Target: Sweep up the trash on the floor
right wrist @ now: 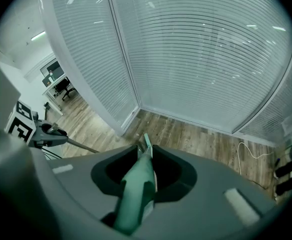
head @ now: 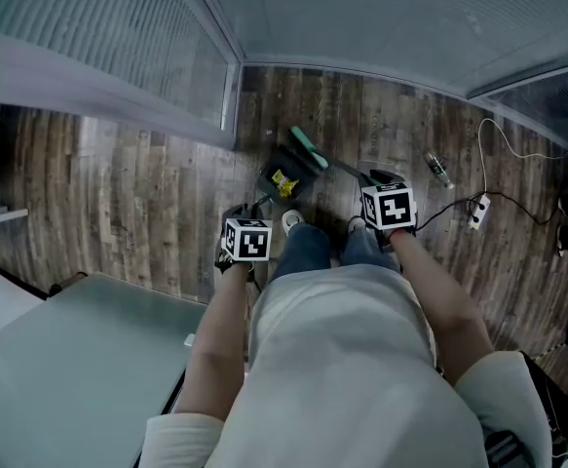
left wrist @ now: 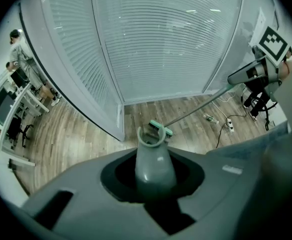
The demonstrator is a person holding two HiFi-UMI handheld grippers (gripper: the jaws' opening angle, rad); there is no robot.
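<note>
Trash: I count one crumpled yellow scrap (head: pixel 284 181), too small to read its long axis, lying in the single dark dustpan (head: pixel 272 164) on the wood-plank floor (head: pixel 147 193) | one green-headed broom (head: pixel 309 147) touching the pan, shaft slanting back to my right | left gripper (left wrist: pixel 155 179) clamped on grey dustpan handle (left wrist: pixel 154 156) | right gripper (right wrist: pixel 137 196) clamped on green broom handle (right wrist: pixel 139 179)
</note>
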